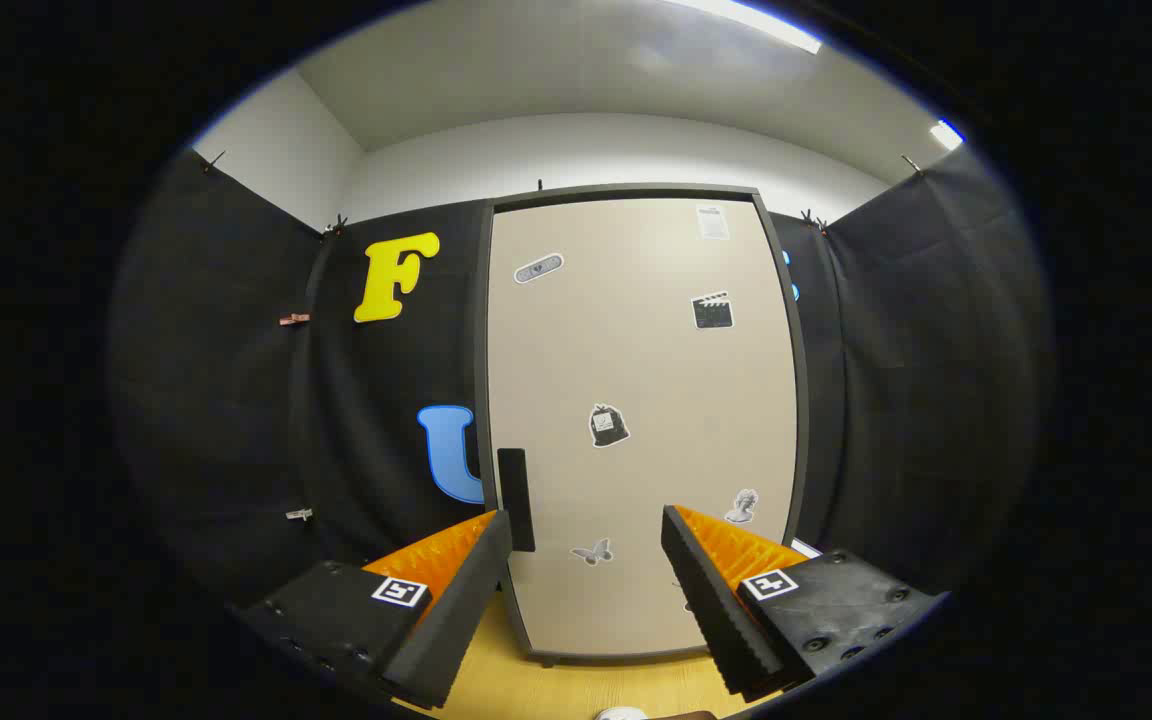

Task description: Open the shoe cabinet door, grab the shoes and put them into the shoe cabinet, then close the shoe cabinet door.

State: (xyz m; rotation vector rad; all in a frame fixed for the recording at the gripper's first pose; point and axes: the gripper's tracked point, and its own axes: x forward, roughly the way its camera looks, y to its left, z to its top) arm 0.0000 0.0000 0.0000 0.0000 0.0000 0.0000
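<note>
While the shoe cabinet door (641, 420) stands flat and closed in its dark frame, you have none of the 3 steps done: it has yet to be opened, the shoes loaded, and the door shut again. That is a judgement from how things lie, since the door's edges sit flush all round.

Your gripper (586, 540) faces the door head-on with its jaws spread wide and nothing between them; the 2 fingers frame the door's lower part without touching it, as far as you can tell. Just beside the tip of the left finger sits 1 dark vertical handle (516, 498), mounted at the door's left edge. You will likely want to close on that first.

Count of things: 1 cabinet, 1 door, 1 handle. On the door you can count 6 stickers (609, 425), scattered from top to bottom. Each finger carries 1 square marker tag (400, 590), 2 in all.

As for the shoes, a pale rounded shape (622, 714) peeks up on the wooden floor (576, 685) below the fingers; it may be a shoe, but too little shows to say, or to count a pair.
</note>
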